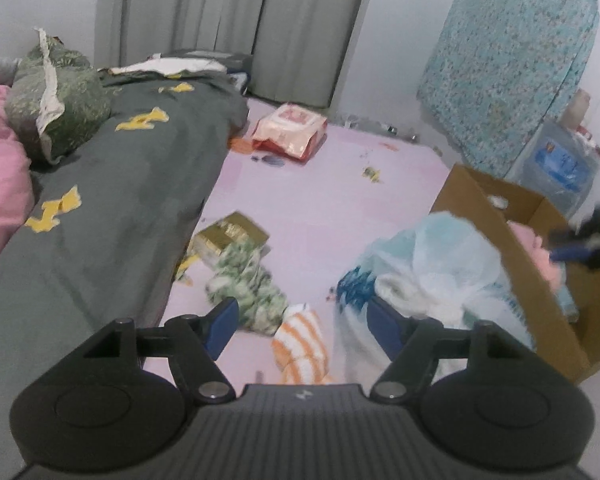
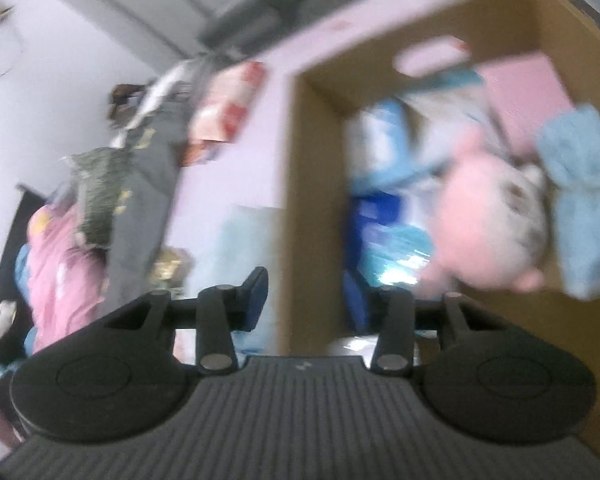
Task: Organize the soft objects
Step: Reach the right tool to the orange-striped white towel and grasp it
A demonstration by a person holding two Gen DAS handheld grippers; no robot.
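Sorting: pink toy point(image 2: 488, 216) lies in the box point(image 2: 312, 168), gathered with other soft things.
Right gripper point(image 2: 306, 300): fingers spread, empty.
Left gripper point(image 1: 300, 320): spread over striped cloth point(image 1: 300, 344), likely next.

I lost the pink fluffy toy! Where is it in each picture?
Left wrist view: pink plush toy peeks over the cardboard box's wall, far right.
Right wrist view: pink plush toy lies inside the box, right of centre, beside a blue towel.
Shared landmark: the cardboard box.
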